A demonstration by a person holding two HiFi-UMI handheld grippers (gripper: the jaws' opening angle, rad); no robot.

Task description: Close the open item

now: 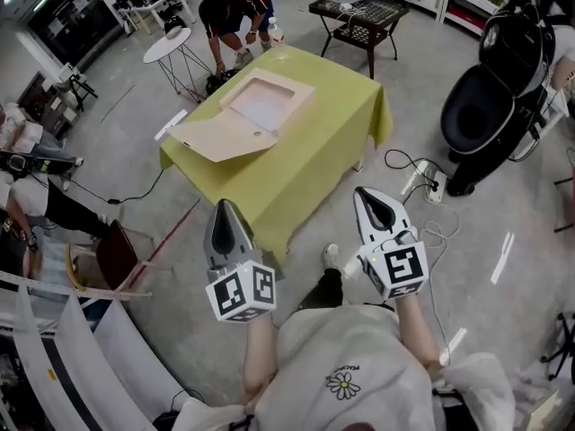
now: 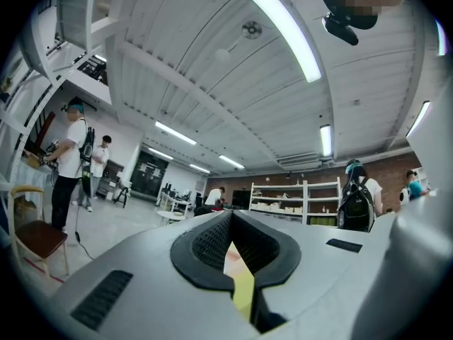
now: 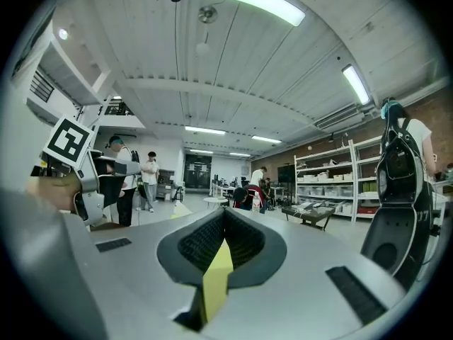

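Head view first: the open cardboard box (image 1: 256, 115) lies flat on the yellow-green table (image 1: 341, 142), towards its far left corner. The lid (image 1: 220, 137) is thrown right back and lies flat on the cloth on the near side of the tray. The tray shows a pale inside, though what lines it is hard to make out from here.

Both grippers are up in front of the person, short of the table's near corner and well apart from the box. The left gripper (image 1: 225, 209) points at the table edge, its marker cube (image 1: 241, 292) towards the camera. The right gripper (image 1: 368, 196) sits alongside, nearer the table's right side, its own cube (image 1: 402, 269) behind it.

In the left gripper view, the left gripper (image 2: 232, 218) has its jaws pressed together with nothing between them, just a sliver of yellow cloth (image 2: 242, 292) showing beyond. Same story in the right gripper view: the right gripper (image 3: 225, 214) is drawn to a point, empty, with yellow cloth (image 3: 216, 282) ahead.

Around the room: a round white side table (image 1: 167, 45), a person (image 1: 235, 7) bending beside it, and a black low table (image 1: 361, 12) further back.
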